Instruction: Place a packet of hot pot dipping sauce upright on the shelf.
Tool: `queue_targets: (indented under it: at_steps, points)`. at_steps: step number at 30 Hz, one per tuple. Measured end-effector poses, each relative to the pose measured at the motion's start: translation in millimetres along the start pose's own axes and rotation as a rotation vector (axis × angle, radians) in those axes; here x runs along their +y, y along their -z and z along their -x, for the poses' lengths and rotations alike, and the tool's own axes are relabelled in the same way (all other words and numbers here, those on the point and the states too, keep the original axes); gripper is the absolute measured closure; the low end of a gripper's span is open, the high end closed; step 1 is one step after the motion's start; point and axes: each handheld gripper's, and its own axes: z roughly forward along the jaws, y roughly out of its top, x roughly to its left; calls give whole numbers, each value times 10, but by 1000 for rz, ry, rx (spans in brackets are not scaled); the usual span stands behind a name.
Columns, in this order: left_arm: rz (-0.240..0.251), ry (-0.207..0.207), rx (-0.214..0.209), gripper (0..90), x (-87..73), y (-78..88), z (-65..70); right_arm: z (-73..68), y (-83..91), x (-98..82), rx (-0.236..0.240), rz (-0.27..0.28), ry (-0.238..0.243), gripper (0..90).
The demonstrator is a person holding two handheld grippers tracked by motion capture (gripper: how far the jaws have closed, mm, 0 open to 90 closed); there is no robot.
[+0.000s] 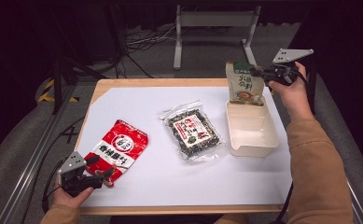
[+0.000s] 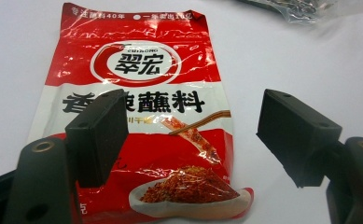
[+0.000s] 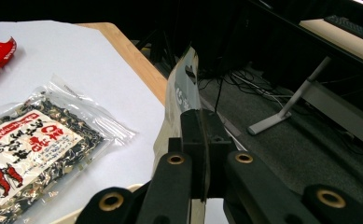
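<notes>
Hanging upright from the right gripper (image 1: pixel 257 71), pinched by its top edge in fully closed jaws, just above the far end of the cream tray (image 1: pixel 268 140): a green-and-tan seasoning pouch (image 1: pixel 244 84). Looks light and floppy, thin film that sags and swings below the pinch; best kept gripped at the flat sealed top, where nothing inside gets crushed. Slick surface, so probably prone to slipping if the pinch loosens. Lying flat near the bench (image 1: pixel 156 84) front-left corner: a red dipping-powder pouch (image 2: pixel 146 121), with the left gripper (image 1: pixel 102 167) poised over its lower end, jaws wide apart and holding nothing. Resting between them, a clear bag of dried seaweed (image 1: pixel 193 130).
</notes>
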Motion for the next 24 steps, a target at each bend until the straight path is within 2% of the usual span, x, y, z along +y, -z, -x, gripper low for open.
queue_targets:
  at_steps: [15,24]
  points:
    - [2,-4,-11,246,21,-31,-1,-29,-139,-170,18,-44,-6,892]
    - [1,-11,-19,246,47,-65,3,-67,-138,-246,29,-42,-24,890]
